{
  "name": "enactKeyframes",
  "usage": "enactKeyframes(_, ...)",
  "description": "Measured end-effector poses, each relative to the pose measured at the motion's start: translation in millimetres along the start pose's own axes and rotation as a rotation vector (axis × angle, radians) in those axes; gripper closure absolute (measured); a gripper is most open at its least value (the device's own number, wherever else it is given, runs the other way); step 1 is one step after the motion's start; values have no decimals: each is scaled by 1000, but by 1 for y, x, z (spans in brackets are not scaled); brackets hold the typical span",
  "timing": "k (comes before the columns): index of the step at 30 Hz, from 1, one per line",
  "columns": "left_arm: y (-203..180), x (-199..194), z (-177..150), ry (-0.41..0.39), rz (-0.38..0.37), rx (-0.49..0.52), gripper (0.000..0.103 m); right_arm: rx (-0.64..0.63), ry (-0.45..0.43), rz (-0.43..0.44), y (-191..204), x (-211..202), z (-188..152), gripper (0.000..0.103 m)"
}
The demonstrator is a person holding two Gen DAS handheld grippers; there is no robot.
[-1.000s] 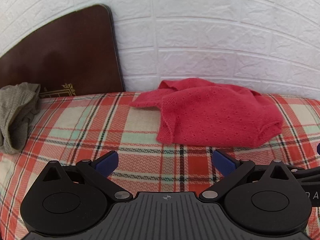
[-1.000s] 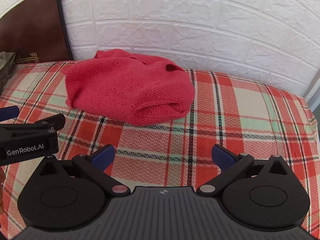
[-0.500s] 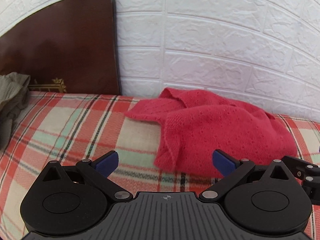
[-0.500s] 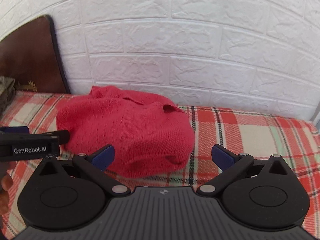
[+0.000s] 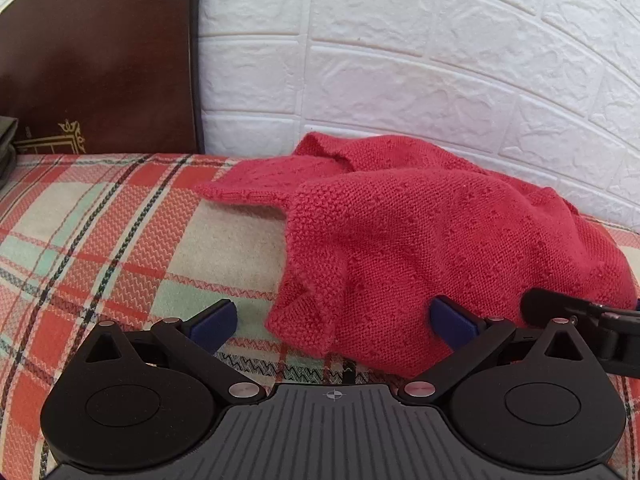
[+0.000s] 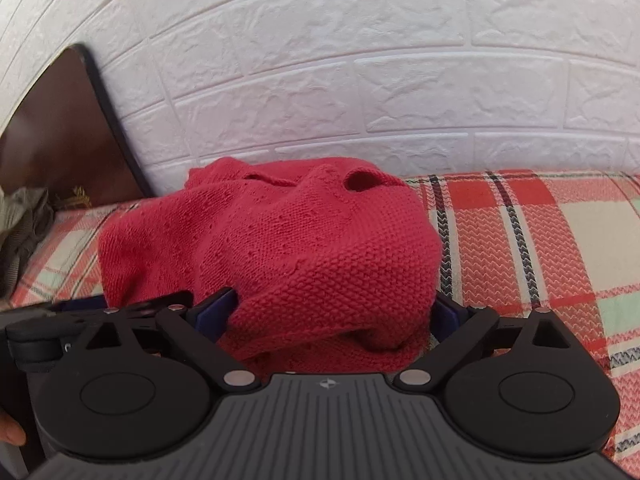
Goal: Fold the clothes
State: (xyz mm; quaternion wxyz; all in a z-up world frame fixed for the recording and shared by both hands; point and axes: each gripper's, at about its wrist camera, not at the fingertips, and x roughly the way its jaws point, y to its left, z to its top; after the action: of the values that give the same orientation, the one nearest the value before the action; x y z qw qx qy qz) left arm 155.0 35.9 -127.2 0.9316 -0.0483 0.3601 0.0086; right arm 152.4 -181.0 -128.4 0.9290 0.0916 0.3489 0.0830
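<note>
A red knitted sweater (image 5: 420, 240) lies in a loose heap on a bed covered by a plaid blanket (image 5: 100, 240), close to the white brick-pattern wall (image 5: 400, 60).

The left claw (image 5: 334, 322) sits low over the blanket with its blue-tipped fingers (image 5: 212, 320) spread wide apart, holding nothing. The near left corner of the sweater hangs between them: the left finger is clear of the cloth over bare blanket, while the right finger is right against the knit. To the far left, a dark brown headboard (image 5: 100, 60) stands against the wall, with a scrap of grey-green cloth (image 5: 8, 140) at the picture's edge. Part of the other tool pokes in at the right.

The right claw (image 6: 336, 312) is also wide apart, and the sweater (image 6: 280, 248) bulges into the gap, its rolled near edge lying between the fingers (image 6: 216, 308); both tips seem to touch the knit, but nothing is pinched. On its left are the crumpled grey-green cloth (image 6: 24, 216) and headboard (image 6: 60, 128); on its right only open blanket (image 6: 540, 240).
</note>
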Motion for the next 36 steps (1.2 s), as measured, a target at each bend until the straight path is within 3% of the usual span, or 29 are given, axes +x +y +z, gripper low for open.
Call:
enactKeyframes(5,1,-4,-15,-74,-9,2,1,-44,-23,-11,6,-1,-6,7)
enactKeyframes(7,2,-5,-9,-47,-25,-18,5,-25,-45,1,6,-5,-7,22)
enactKeyframes(8,2,-7,-5,-37,-51,-22,18,-16,-56,7,6,-8,-8,26)
enactKeyframes(9,2,-10,-2,-28,-80,-24,35,-3,-55,18,5,-11,-7,35)
enactKeyframes(10,2,-13,1,-13,-110,-23,46,10,-54,28,5,-14,-5,45)
enactKeyframes(11,1,-16,4,3,-144,-24,72,10,-57,30,7,-18,-4,49)
enactKeyframes(14,-5,-32,7,-3,-163,3,86,11,-68,37,12,-32,1,66)
enactKeyframes(18,-2,-71,-6,-15,-205,37,89,-15,-101,74,26,-69,0,73)
enactKeyframes(24,7,-135,-34,-33,-278,58,91,-36,-145,126,45,-131,-17,74)
enactKeyframes(29,14,-188,-71,-31,-333,76,91,-28,-113,154,50,-175,-69,74)
enactKeyframes(36,27,-222,-151,71,-381,66,94,-23,-9,132,55,-206,-148,73)
